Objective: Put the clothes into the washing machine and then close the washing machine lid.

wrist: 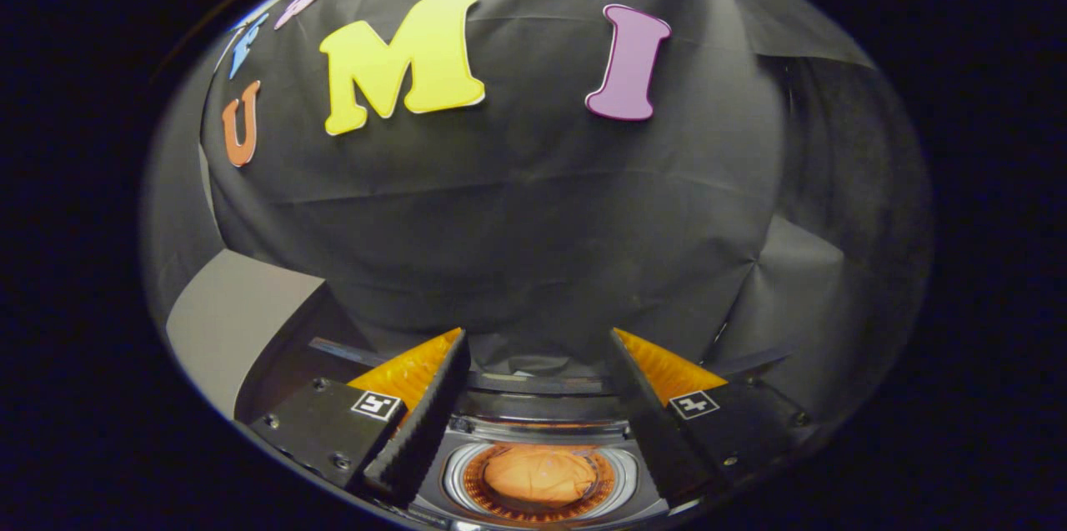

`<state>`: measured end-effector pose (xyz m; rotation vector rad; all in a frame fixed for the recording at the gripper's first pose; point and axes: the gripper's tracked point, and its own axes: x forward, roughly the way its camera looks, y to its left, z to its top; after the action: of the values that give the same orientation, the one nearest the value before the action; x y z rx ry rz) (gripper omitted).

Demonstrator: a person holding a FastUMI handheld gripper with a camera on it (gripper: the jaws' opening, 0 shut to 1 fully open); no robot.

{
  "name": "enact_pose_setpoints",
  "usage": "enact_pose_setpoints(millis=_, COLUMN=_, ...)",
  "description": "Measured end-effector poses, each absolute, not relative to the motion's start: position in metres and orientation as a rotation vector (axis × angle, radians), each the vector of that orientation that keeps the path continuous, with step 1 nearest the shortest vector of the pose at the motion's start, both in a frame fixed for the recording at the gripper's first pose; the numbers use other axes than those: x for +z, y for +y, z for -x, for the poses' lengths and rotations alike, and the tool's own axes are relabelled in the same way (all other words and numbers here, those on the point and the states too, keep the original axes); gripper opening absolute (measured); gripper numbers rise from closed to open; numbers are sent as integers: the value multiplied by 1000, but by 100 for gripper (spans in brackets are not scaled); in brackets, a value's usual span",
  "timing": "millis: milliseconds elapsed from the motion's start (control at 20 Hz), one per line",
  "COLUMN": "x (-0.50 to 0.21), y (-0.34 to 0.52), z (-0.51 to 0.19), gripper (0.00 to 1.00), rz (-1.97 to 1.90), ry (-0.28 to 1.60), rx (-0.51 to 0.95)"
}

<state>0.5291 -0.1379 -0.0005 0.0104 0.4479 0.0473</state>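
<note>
Item: washing machine (467, 431), top-loading, dark grey casing, seen from above with its round drum opening ringed in pale metal. Inside the drum lie the clothes (539, 474), an orange bundle resting low in the tub, with the perforated orange-lit drum wall visible around it. Behind the opening, on the far side of the machine, a dark raised panel (533, 383) crosses the view; whether this is the lid standing up or a control strip cannot be told. Item: gripper (538, 341), two black ribbed fingers (421, 423) with orange side faces and small square markers on their bases. The fingers stand wide apart above the machine, one on either side of the drum opening, and nothing is between them or pressed by them; the clothes sit below the gap, well clear of both pads. Item: black cloth (533, 222), the booth wall, hanging beyond the machine and creased in several places. Item: grey surface (233, 323), flat and pale, lying to one side of the machine, beside its casing.
</note>
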Motion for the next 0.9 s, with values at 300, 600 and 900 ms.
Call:
enact_pose_setpoints(millis=300, x=-5, y=-139, z=-512, gripper=100, rz=-8, ry=452, rx=51)
enact_pose_setpoints(millis=600, x=-9, y=-138, z=-489, gripper=100, rz=-7, ry=452, rx=56)
enact_pose_setpoints(millis=900, x=-24, y=-137, z=-457, gripper=100, rz=-15, ry=436, rx=72)
